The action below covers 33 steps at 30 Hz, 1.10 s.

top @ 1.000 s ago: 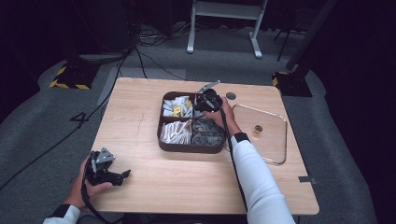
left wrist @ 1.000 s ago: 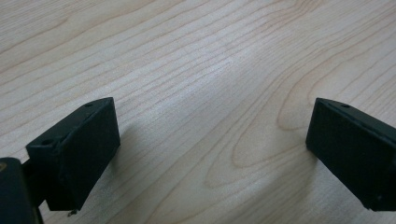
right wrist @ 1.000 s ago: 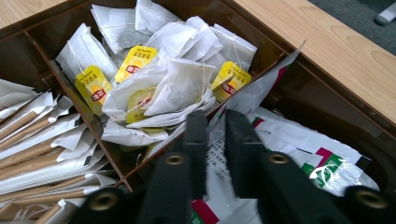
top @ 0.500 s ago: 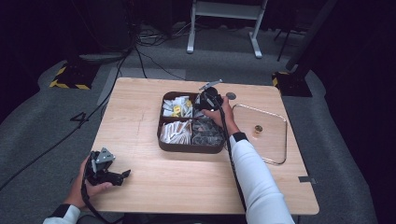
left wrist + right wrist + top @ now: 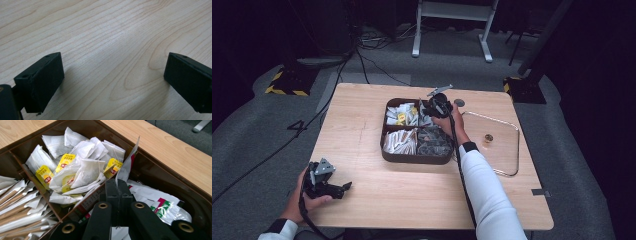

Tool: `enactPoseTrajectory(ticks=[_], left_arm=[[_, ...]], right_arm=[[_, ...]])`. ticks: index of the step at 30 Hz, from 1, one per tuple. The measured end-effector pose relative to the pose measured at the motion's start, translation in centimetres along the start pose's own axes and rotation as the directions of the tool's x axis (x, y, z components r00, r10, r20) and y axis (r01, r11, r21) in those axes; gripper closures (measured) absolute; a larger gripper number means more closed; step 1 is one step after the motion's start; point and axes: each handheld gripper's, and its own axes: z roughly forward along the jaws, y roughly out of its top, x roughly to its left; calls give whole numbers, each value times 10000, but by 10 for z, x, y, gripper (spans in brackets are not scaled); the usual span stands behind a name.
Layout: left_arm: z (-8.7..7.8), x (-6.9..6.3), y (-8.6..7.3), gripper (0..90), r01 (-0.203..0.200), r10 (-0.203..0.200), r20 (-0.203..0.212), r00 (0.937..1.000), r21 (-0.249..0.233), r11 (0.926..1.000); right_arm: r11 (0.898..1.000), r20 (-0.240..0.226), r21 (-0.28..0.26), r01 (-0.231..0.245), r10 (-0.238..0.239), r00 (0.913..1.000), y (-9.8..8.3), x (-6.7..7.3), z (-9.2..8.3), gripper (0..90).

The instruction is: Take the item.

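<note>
A brown divided tray [image 5: 412,159] sits mid-table. Its far-left compartment holds tea bags [image 5: 82,167] with yellow tags. My right gripper [image 5: 432,106] reaches into the far-right compartment, among white sachets [image 5: 160,205] printed red and green. Its jaws have just been closing, and now it [image 5: 117,187] is shut on one white sachet [image 5: 128,163], which sticks up between the pads. My left gripper [image 5: 343,189] rests in a hand at the table's front left. In its own view it [image 5: 112,82] stands open over bare wood, nothing between the jaws.
The near compartments hold paper-wrapped sticks [image 5: 401,141] and dark packets [image 5: 434,142]. A clear lid [image 5: 499,130] with a gold knob [image 5: 487,138] lies to the right of the tray. A small grey disc [image 5: 459,102] lies behind the tray.
</note>
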Motion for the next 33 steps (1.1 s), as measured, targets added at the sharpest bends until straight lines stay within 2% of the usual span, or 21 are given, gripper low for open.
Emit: enactPoseTrajectory(ticks=[5, 10, 11, 16, 17, 25, 33], left_arm=[[0, 0, 0, 31, 0, 0, 1, 10000, 0, 10000], [0, 0, 0, 31, -5, 5, 0, 10000, 5, 10000], [0, 0, 0, 31, -5, 5, -1, 10000, 5, 10000], [0, 0, 0, 31, 22, -22, -15, 10000, 2, 10000], [0, 0, 0, 31, 31, -31, -23, 10000, 2, 10000], [0, 0, 0, 31, 34, -34, -26, 10000, 3, 10000], [0, 0, 0, 30, 38, -38, -23, 10000, 3, 10000]], right_arm=[[9992, -31, -397, 23, -24, 10000, -6, 0, -19, 900], [9986, -36, -498, 168, -170, 9998, -10, 0, -33, 900], [9977, -36, -658, 180, -183, 9998, -12, 0, -42, 900], [9942, -176, -1063, 138, -158, 9997, -16, -1, -60, 900], [9925, -230, -1212, 169, -198, 9995, -19, -1, -68, 900], [9871, -301, -1586, 216, -267, 9992, -27, 1, -89, 900], [9795, -580, -1916, 626, -750, 9955, -37, 12, -112, 900]])
